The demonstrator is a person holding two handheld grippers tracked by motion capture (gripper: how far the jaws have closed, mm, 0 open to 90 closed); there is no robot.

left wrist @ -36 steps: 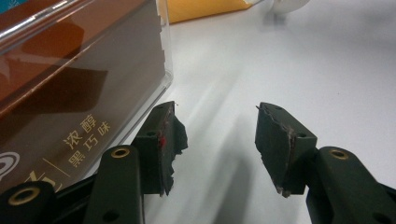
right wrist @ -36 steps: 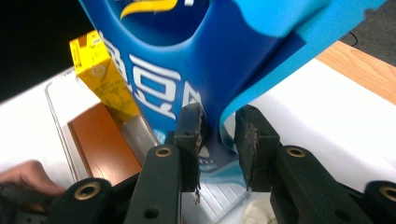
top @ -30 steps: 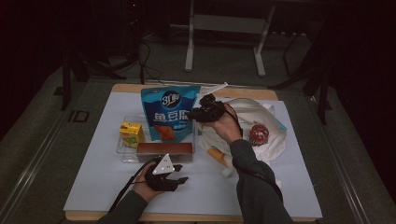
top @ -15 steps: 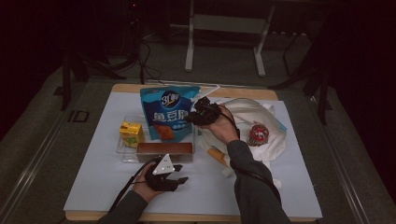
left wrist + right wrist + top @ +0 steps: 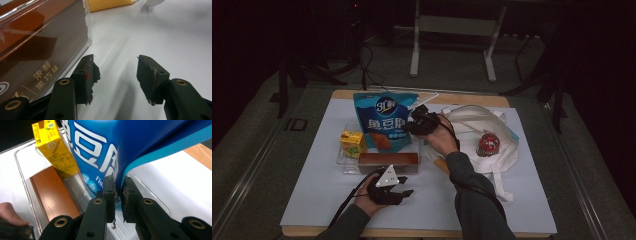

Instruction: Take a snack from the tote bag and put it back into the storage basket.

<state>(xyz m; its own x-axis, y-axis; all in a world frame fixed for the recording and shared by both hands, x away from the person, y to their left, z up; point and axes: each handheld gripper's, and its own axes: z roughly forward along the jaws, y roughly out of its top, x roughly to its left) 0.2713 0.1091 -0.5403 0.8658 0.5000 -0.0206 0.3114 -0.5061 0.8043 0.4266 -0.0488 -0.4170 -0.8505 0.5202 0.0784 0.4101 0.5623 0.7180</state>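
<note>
Since the earlier frame, right gripper [image 5: 118,192] has shifted toward blue pouch [image 5: 120,147], its jaws closing onto the pouch edge between them; left gripper [image 5: 113,75] rests apart, empty. Risk: thin film slipping, toppling the pouch onto the yellow carton [image 5: 53,147].

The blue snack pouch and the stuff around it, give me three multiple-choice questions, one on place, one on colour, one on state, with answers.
1. Where does the blue snack pouch stand?
A. In the clear plastic tray
B. On the white cloth bag
C. On the floor

2. What colour is the small drink carton?
A. Green
B. Yellow
C. Red

3. How is the right hand-held gripper?
A. Wide open, away from things
B. Shut on the pouch's edge
C. Holding the brown box

Answers: 1 A, it rises from the tray beside the carton. 2 B, its faces are yellow. 3 B, its jaws, just closing, pinch the pouch's edge.
</note>
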